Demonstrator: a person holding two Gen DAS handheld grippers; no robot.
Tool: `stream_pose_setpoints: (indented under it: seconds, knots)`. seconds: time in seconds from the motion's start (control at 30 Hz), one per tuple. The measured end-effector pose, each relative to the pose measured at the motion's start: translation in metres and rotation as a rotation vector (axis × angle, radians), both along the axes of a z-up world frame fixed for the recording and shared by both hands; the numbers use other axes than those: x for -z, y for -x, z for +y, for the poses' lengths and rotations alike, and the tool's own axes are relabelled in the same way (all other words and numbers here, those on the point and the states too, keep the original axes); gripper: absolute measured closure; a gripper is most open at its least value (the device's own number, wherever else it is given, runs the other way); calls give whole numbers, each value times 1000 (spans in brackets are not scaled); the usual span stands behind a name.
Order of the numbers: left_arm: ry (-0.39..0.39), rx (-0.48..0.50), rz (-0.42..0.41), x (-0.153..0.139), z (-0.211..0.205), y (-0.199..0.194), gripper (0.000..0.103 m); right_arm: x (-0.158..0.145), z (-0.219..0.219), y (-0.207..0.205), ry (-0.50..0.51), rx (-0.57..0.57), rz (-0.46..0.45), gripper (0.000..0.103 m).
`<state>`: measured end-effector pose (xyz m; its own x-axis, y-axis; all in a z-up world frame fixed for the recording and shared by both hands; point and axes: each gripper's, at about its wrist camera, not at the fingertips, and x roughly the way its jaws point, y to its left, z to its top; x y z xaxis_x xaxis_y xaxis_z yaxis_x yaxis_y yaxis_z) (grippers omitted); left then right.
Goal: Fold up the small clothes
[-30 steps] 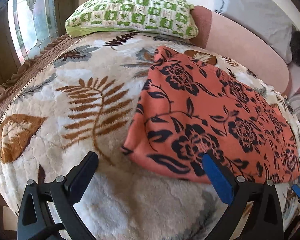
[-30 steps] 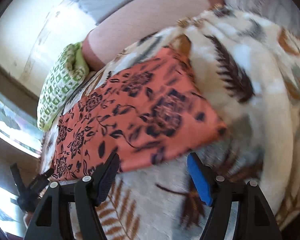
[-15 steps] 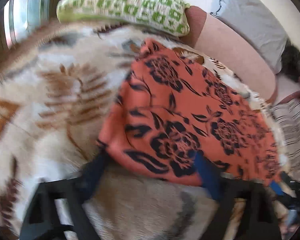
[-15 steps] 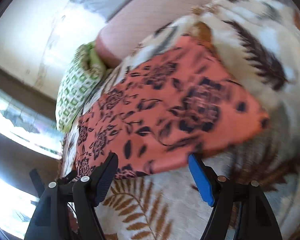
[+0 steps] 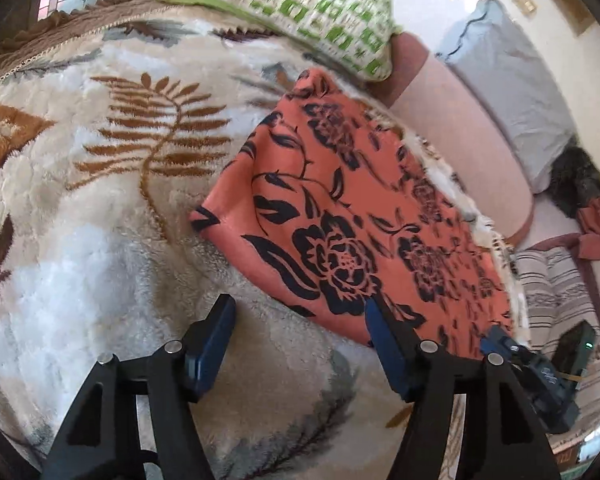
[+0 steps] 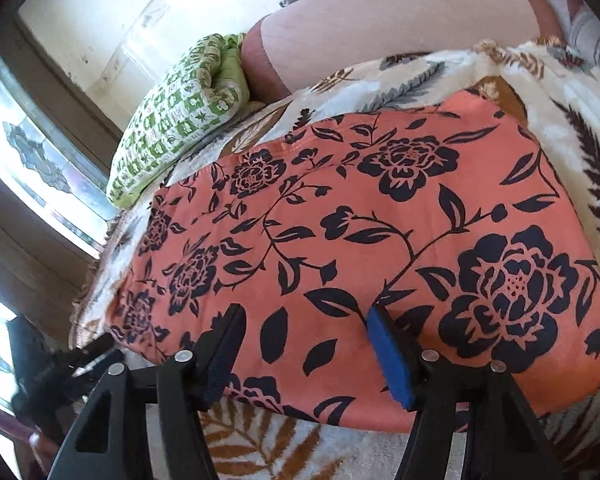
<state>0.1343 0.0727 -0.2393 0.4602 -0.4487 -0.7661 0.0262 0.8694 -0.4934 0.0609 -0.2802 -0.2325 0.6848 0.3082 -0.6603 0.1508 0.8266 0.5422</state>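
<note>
Orange floral cloth (image 6: 380, 220) lying flat on leaf blanket (image 5: 80, 240); green pillow (image 5: 292, 8) sitting far. Left tongs (image 5: 300, 344) opening, right tongs (image 6: 304, 348) closing, both w/o grip.

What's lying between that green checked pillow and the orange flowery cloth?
Only a strip of the leaf-patterned fleece blanket; nothing else lies between the green checked pillow and the orange floral cloth. The right wrist view shows the same gap.
</note>
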Motion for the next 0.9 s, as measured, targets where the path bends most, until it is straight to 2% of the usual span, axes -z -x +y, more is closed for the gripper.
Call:
stream_pose_setpoints:
  seconds: [0.07,0.17,0.23,0.3,0.33,0.43,0.6,0.67,0.9]
  knots:
    - [3,-33,-22,0,0,-7,35,1,-6,0,-36,13,7,36]
    - [5,-84,-12,5,-4,-29,36,1,-18,3,-108,40,8,36]
    - [16,-112,-24,7,-7,-41,37,-1,-22,5,-122,57,3,36]
    - [25,-126,-37,8,-10,-48,53,-2,-26,6,-127,71,-7,36]
    - [18,-129,-30,10,-10,-51,67,-2,-26,6,-125,74,-9,36]
    - [38,-138,-22,10,-9,-54,78,-1,-29,5,-120,80,-12,36]
    - [-55,-58,-128,-25,-31,-48,82,-2,-41,7,-121,121,-32,38]
    - [-69,-27,-167,-43,-43,-44,82,-3,-47,9,-138,135,-37,38]
    - [-118,146,-335,-120,-129,-17,83,-26,-80,32,-149,237,-117,38]
